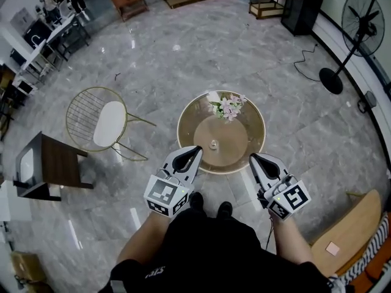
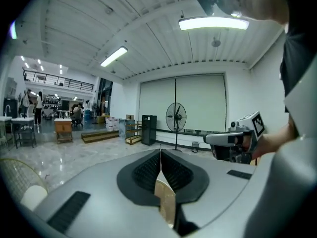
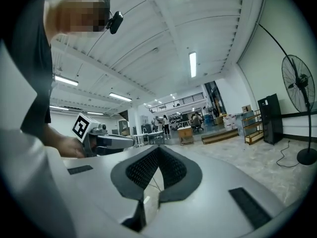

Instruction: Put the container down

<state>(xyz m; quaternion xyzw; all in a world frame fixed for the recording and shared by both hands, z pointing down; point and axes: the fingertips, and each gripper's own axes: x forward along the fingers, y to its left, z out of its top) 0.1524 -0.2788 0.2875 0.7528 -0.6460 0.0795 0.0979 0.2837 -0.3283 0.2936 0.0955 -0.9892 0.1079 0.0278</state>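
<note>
I've got both tongs shut with nothing in them. The left tongs [image 1: 196, 151] have their jaws pressed together and sit at the near rim of the round table [image 1: 244, 140]. The right tongs [image 1: 253, 158] are just as tightly closed, at the rim's right side. The container [image 1: 213, 144] (small, hard to make out) stands near the table's middle, between the two tips and touched by neither. Flowers [image 1: 227, 107] sit at the far edge.
</note>
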